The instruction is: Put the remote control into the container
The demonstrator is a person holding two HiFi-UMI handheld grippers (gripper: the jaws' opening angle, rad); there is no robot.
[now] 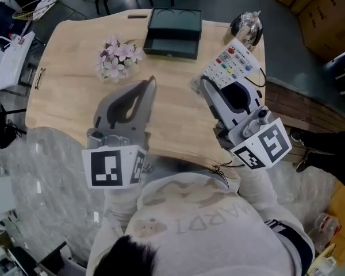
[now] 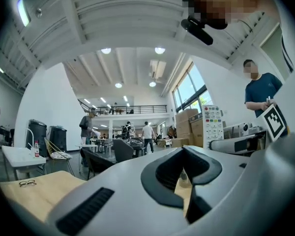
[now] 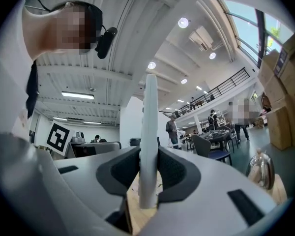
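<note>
The white remote control [image 1: 233, 62] with coloured buttons is lifted off the wooden table [image 1: 69, 50], and my right gripper [image 1: 202, 85] is shut on its lower end. In the right gripper view the remote [image 3: 149, 132] stands edge-on between the dark pads [image 3: 174, 173]. The dark green container [image 1: 173, 33] sits open at the table's far edge, left of the remote. My left gripper [image 1: 150, 83] hovers over the table's middle with its jaws together and nothing in them. The left gripper view shows the remote [image 2: 212, 127] upright to its right.
Pink artificial flowers [image 1: 118, 57] lie left of the container. A glass pot [image 1: 247, 27] stands at the far right corner. Eyeglasses [image 1: 39, 76] rest at the table's left edge. Cardboard boxes [image 1: 322, 10] and chairs surround the table.
</note>
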